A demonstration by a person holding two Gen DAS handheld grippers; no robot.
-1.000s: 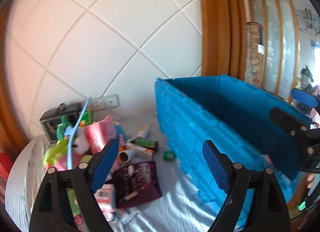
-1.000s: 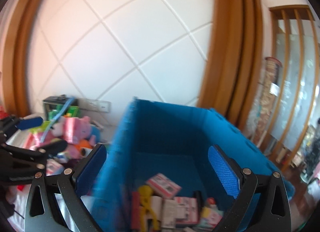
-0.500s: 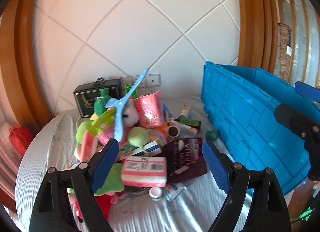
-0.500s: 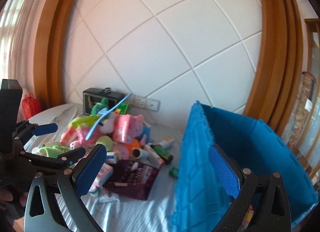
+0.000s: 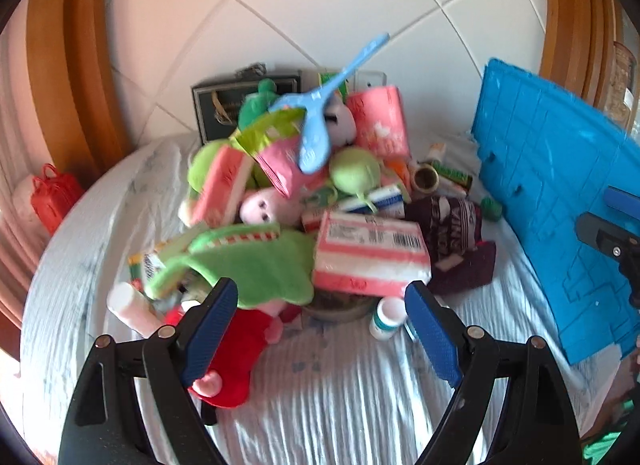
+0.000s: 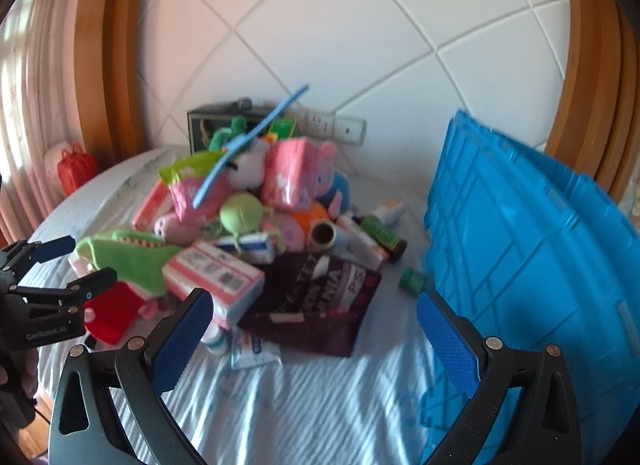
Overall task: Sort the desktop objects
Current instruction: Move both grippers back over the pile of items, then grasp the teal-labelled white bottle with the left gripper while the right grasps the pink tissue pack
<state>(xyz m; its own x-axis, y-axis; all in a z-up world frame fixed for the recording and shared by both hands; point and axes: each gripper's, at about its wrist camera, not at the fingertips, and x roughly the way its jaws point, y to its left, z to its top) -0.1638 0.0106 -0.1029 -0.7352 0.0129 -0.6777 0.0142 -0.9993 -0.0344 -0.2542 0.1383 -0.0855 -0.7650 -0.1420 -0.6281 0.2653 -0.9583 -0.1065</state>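
A heap of toys, packets and bottles lies on a round table with a white cloth (image 5: 320, 397). On it are a pink and white box (image 5: 370, 253) (image 6: 212, 271), a green crocodile plush (image 5: 248, 265) (image 6: 132, 259), a dark maroon bag (image 5: 456, 237) (image 6: 316, 297) and a blue hanger (image 5: 320, 113) (image 6: 244, 145). My left gripper (image 5: 320, 329) is open and empty, just in front of the heap. It also shows in the right wrist view (image 6: 74, 261). My right gripper (image 6: 316, 337) is open and empty above the cloth, near the maroag bag's front edge.
A tall blue crate (image 5: 552, 193) (image 6: 532, 249) stands on the right of the table. A dark box (image 5: 240, 101) and a wall socket (image 6: 336, 127) are behind the heap. A red bag (image 5: 54, 195) sits at the far left. A small white bottle (image 5: 386, 315) lies near the front.
Both grippers have swung left from the crate and moved closer to the heap, tilting down. Both stay open and empty.
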